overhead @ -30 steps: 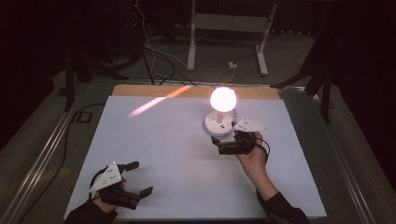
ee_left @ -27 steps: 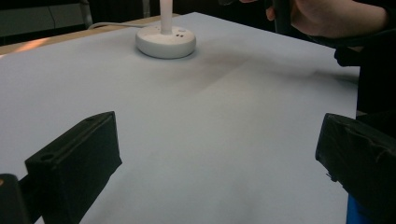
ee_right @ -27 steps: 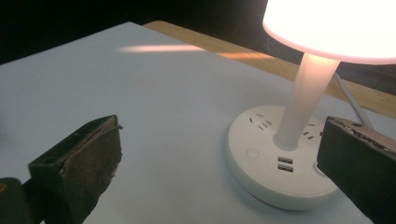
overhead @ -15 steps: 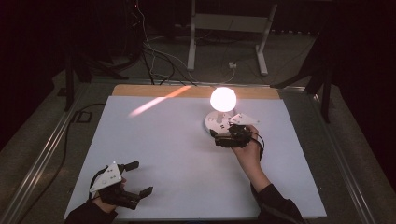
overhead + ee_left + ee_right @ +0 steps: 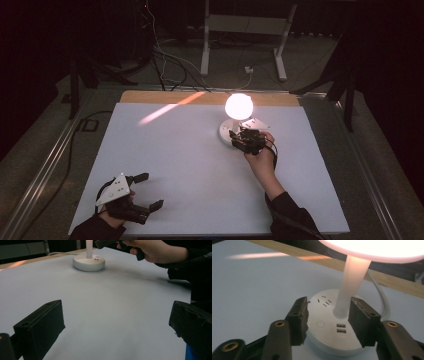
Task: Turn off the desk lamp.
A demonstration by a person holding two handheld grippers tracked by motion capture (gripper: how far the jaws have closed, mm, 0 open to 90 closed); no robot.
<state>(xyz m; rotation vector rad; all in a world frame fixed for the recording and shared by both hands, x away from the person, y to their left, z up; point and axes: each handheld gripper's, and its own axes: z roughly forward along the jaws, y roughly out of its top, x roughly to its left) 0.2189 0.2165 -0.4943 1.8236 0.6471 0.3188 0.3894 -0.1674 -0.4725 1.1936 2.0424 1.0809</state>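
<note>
Now | right tool (image 5: 239,139), jaws parted, over lit white round-based lamp (image 5: 235,131), frame centre | left tool (image 5: 149,190) wide, lower left, on white surface (image 5: 190,170)

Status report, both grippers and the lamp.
Left gripper open, idle, near table edge. Right gripper open over lamp base. Lamp lit. Nothing in the way.

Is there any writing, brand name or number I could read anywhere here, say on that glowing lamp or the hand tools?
None can be read.
The lamp base bears only socket slots, a round button and two USB ports, with no lettering.
The grey plate on the left gripper shows only small dots, no text.
</note>
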